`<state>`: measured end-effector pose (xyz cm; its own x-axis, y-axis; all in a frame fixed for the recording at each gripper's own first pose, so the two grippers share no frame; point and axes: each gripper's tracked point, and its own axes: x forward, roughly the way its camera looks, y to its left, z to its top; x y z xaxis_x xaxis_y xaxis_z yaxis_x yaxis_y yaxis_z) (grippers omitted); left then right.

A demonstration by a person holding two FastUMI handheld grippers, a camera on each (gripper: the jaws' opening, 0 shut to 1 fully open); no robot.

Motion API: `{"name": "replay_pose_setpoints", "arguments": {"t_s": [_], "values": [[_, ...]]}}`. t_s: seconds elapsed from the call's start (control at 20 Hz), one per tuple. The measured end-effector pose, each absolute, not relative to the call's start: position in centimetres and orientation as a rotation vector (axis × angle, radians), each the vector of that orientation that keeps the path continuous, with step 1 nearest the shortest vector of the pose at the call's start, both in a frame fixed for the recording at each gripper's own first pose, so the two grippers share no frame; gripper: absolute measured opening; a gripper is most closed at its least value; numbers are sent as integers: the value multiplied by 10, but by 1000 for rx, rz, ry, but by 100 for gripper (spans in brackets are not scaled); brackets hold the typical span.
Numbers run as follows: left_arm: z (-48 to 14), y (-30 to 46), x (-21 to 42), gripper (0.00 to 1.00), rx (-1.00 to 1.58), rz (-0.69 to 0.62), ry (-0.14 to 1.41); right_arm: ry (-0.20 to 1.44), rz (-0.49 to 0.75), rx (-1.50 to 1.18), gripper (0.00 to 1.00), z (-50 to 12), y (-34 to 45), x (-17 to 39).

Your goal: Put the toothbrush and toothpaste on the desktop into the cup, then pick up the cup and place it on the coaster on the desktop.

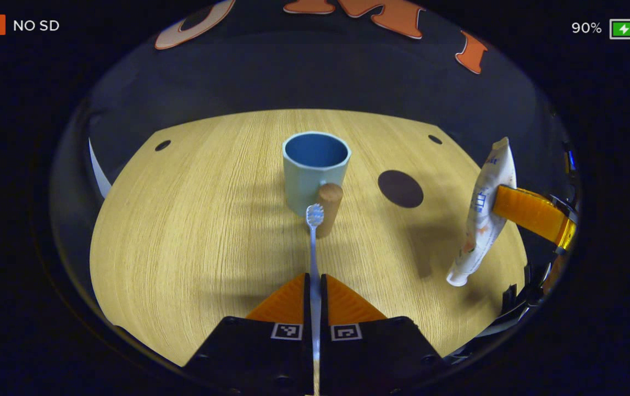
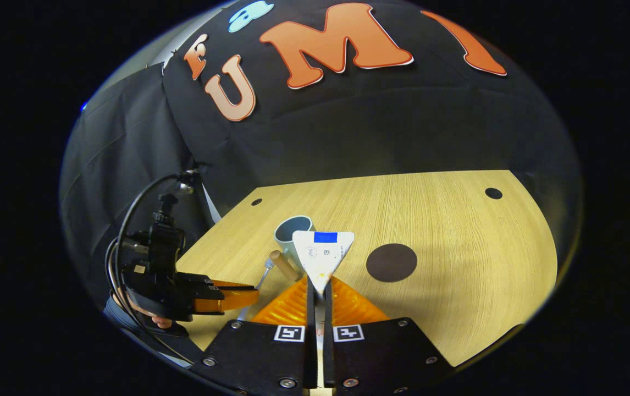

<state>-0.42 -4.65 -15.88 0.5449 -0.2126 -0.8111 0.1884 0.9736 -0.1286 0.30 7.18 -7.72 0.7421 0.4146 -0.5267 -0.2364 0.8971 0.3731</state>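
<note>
Two grips: my left gripper (image 1: 315,286) fingers pinch the toothbrush (image 1: 314,242), head pointing at the blue-lined cup (image 1: 315,170); my right gripper (image 2: 319,291) clamps the toothpaste (image 2: 323,254). The dark coaster (image 1: 400,188) lies on the bench (image 1: 194,220) beside the cup.

Lighting: bright overhead on tabletop (image 1: 194,231); soft shadows beside cup (image 1: 315,170); dim backdrop; sharp focus; edges bowed by fisheye.
</note>
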Motion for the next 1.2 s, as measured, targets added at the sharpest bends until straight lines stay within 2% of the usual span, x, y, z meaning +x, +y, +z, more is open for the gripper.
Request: {"name": "replay_pose_setpoints", "arguments": {"t_s": [0.4,0.75,1.2], "values": [[-95,-55,32,4,-45,-255,676,603,384,295,4,-70,85,14],[-32,-35,76,4,-5,-221,338,526,384,284,4,-52,92,36],[-14,-37,123,5,-19,-195,127,410,363,278,5,-31,98,66]]}}
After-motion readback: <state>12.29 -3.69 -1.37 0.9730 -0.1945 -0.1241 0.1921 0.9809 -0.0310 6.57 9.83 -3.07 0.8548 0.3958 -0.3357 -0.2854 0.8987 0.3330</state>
